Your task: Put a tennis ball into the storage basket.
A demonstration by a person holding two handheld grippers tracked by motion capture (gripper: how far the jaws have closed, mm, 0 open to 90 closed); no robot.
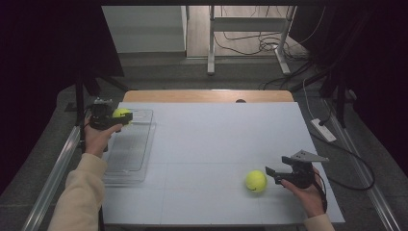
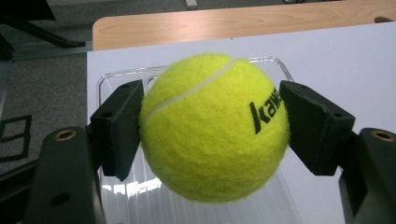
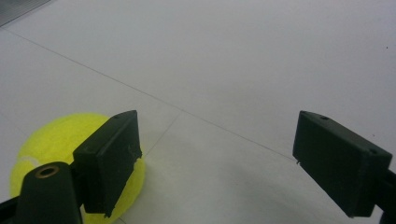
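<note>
Left gripper (image 1: 126,117) has a yellow tennis ball (image 2: 214,127) clamped snug between its two black pads, one pressing each side, with black lettering on the felt facing the camera. It's held right over the far end of the clear plastic tray (image 1: 130,154), which sits at the left edge of the white table (image 1: 216,139). Right gripper (image 1: 271,175) has its jaws spread wide with nothing between them, well off to the right of the tray. A second tennis ball (image 1: 256,181) rests on the table just beside that gripper's tips, not touching either pad as far as I can tell.
</note>
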